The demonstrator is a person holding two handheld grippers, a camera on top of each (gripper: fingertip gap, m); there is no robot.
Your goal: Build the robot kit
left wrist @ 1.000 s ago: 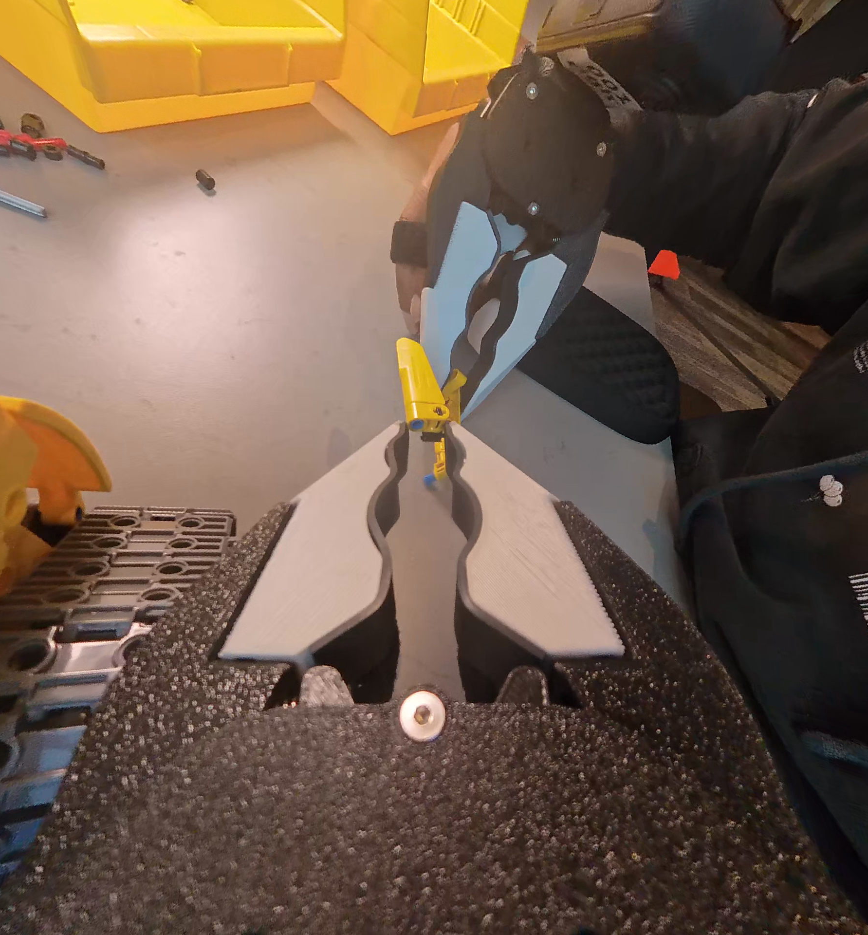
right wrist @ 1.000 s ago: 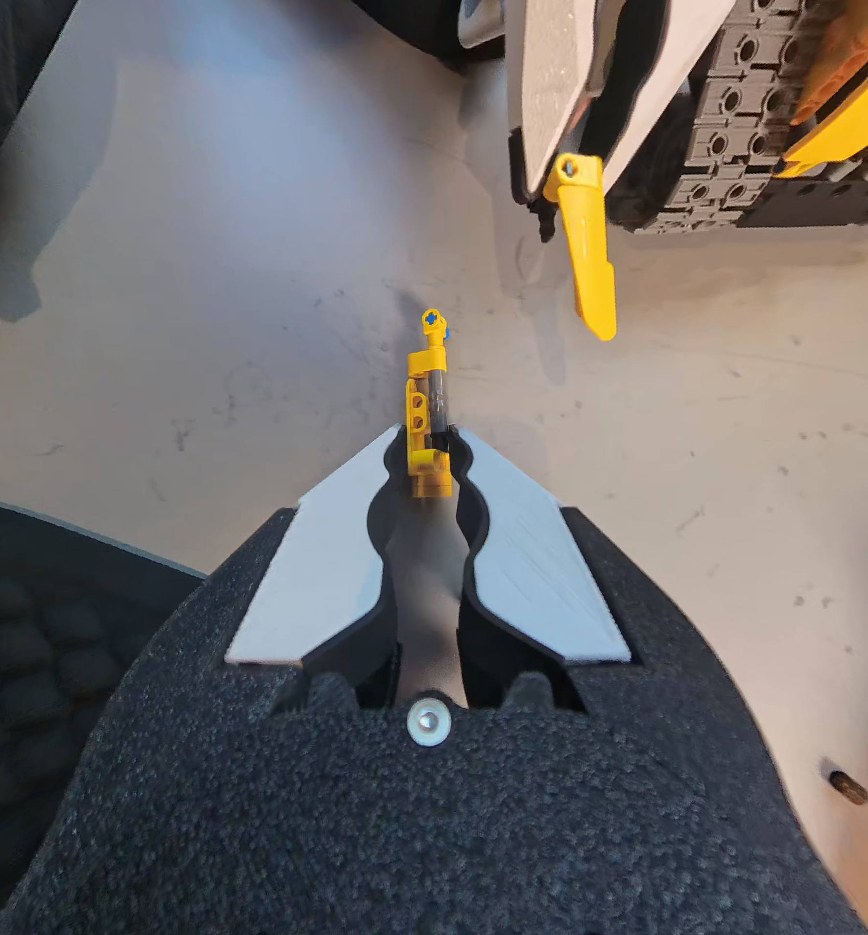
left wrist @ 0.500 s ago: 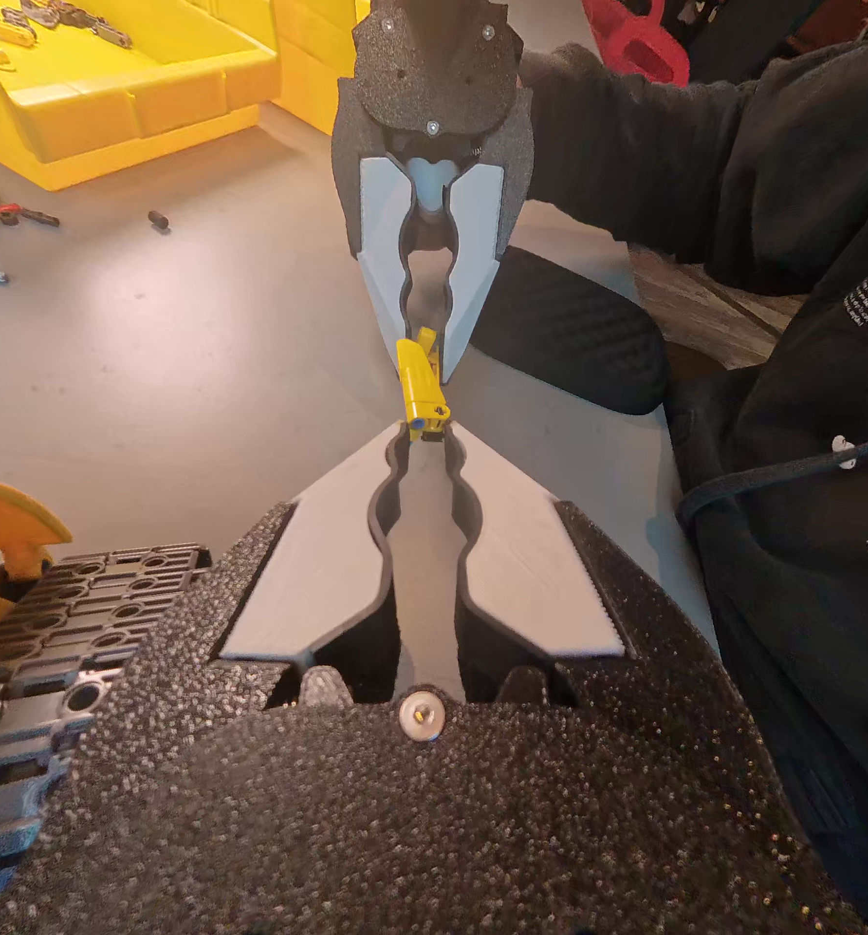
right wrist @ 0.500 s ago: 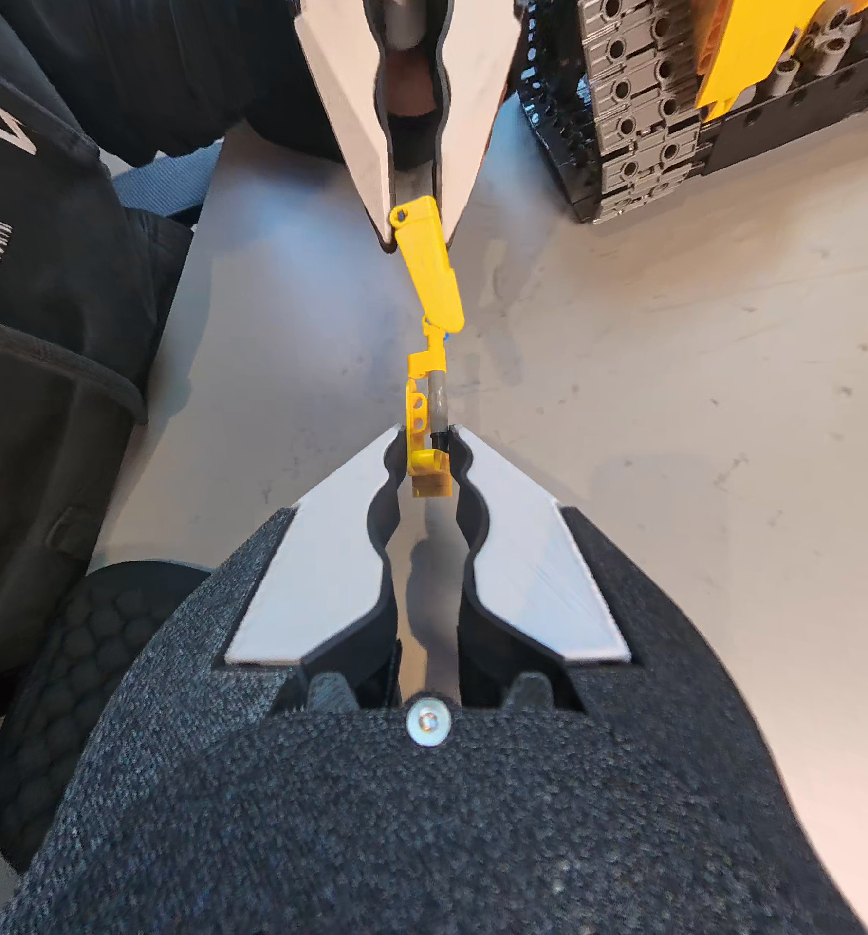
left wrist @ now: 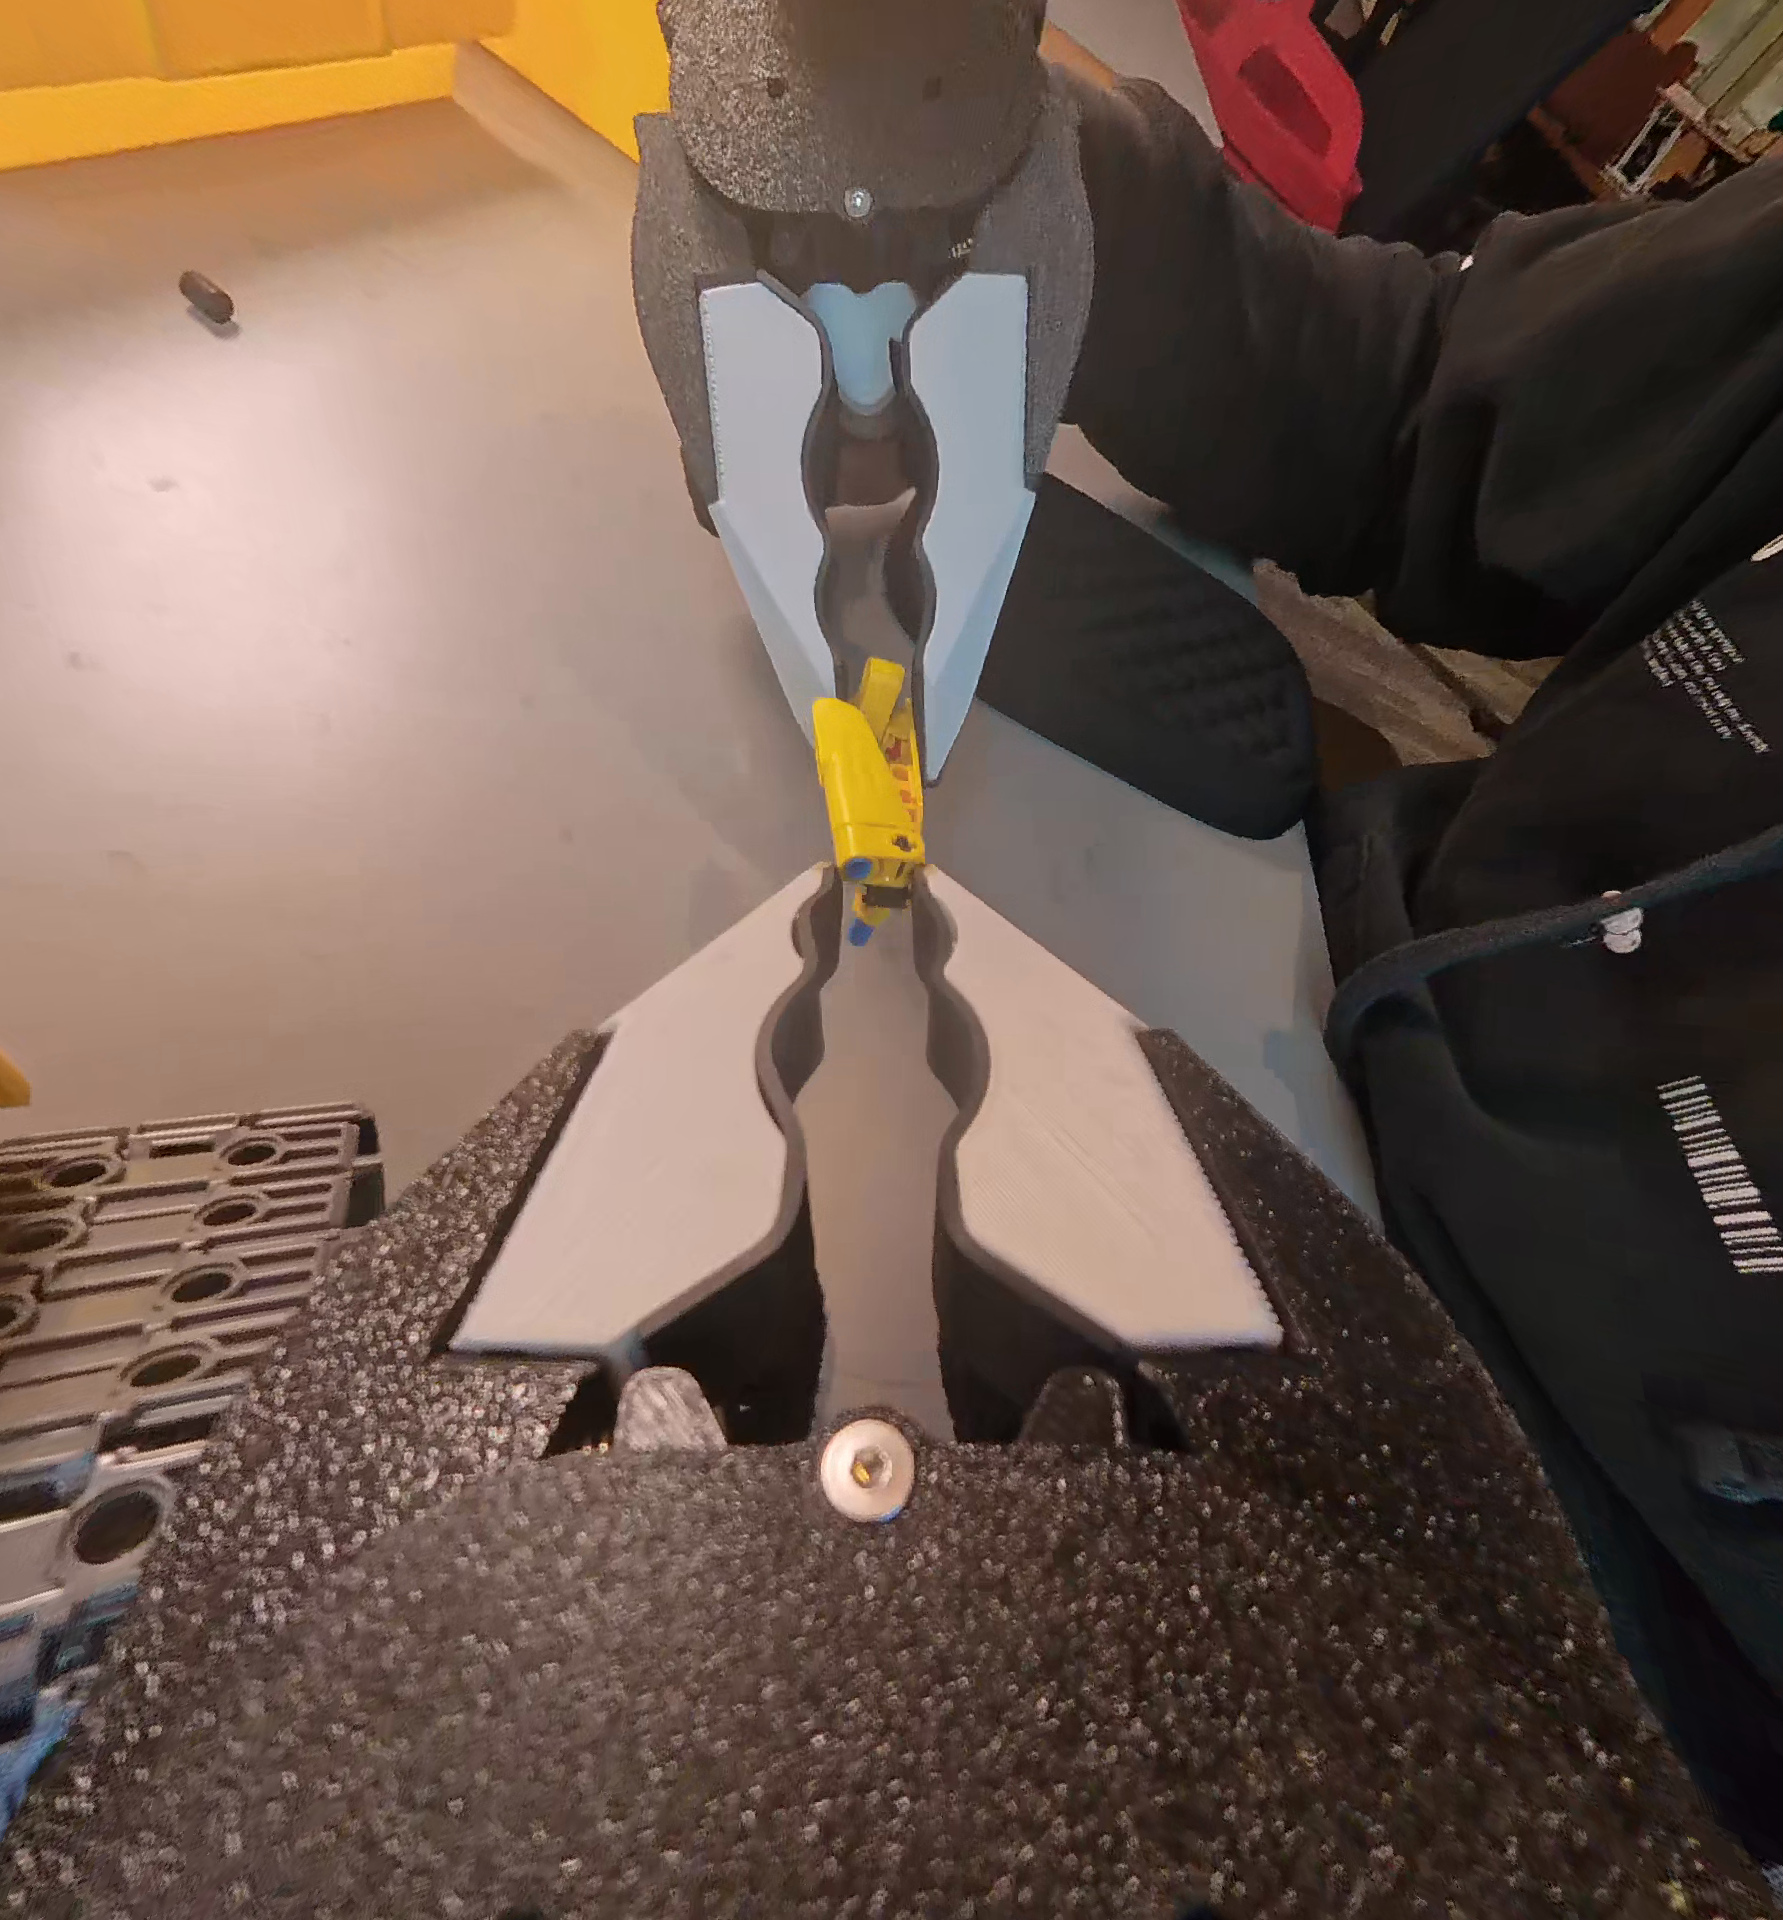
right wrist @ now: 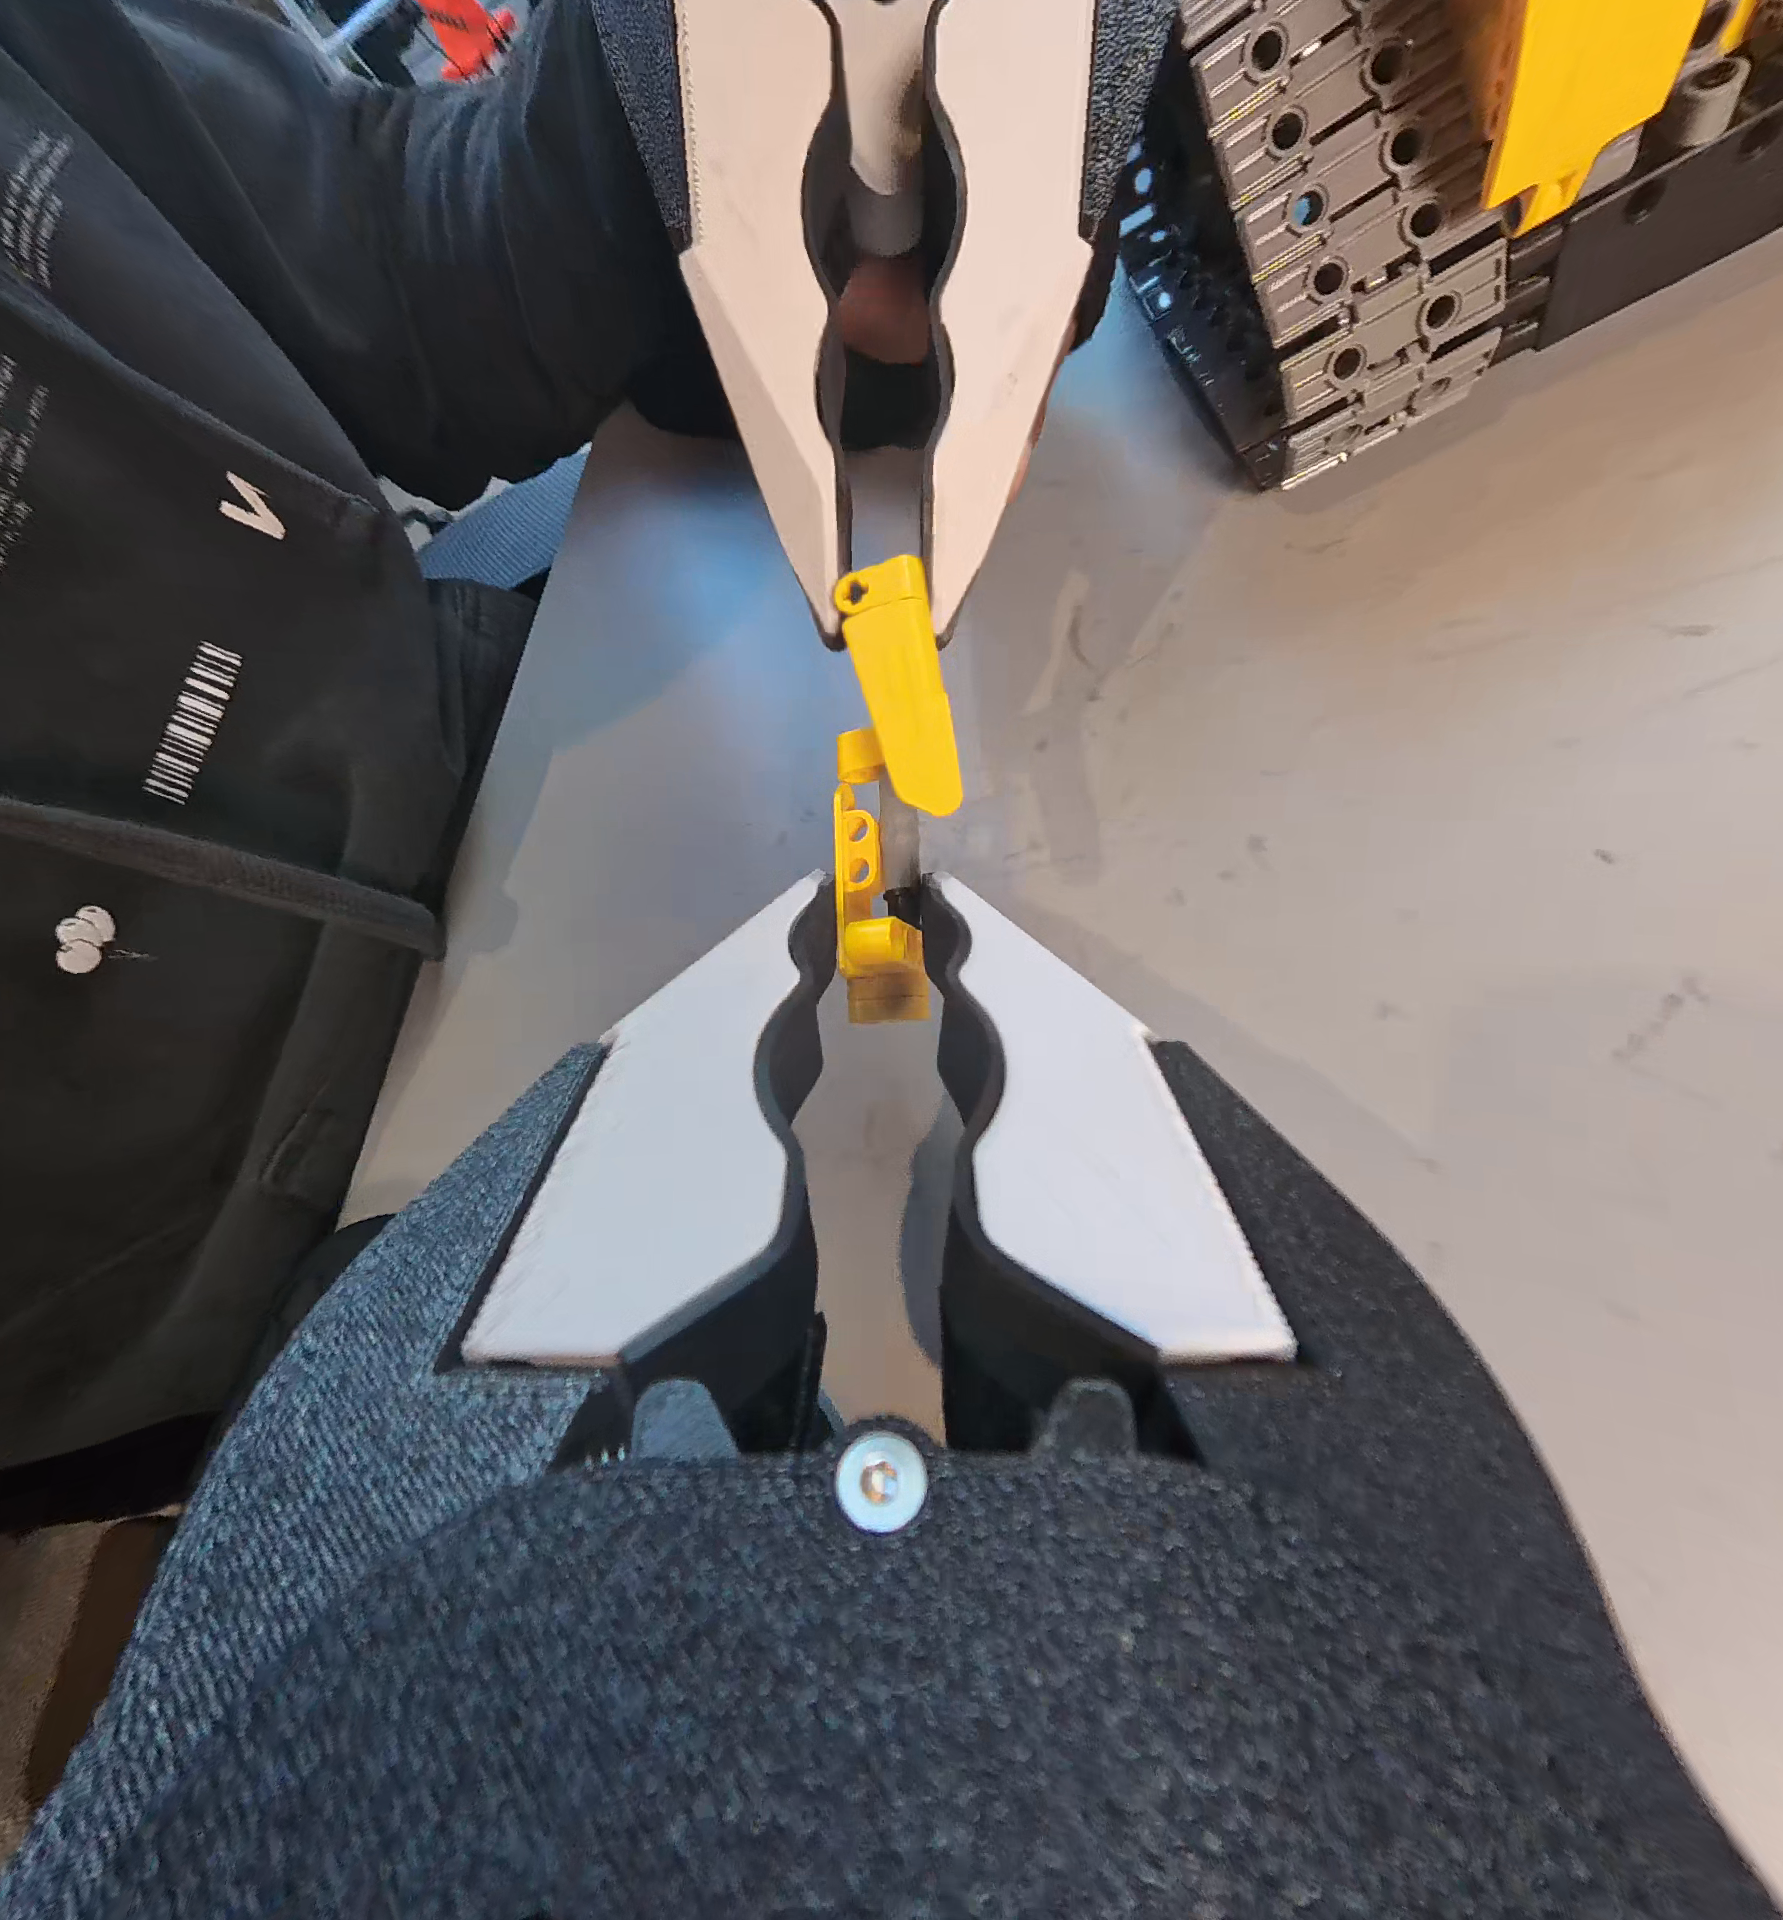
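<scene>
Two grippers face tip to tip over the grey table (left wrist: 295, 644) | tracked brick model (right wrist: 1365, 260) beside | left gripper (left wrist: 871, 883) pinches yellow panel piece (left wrist: 859, 784) | right gripper (right wrist: 874, 883) pinches small yellow cylinder piece (right wrist: 859, 862) | pieces touch.

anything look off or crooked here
Slightly. The yellow panel piece in the left tool hangs tilted and overlaps the side of the yellow cylinder piece held by the right tool, rather than lining up end to end. A small dark pin lies loose on the table.
</scene>
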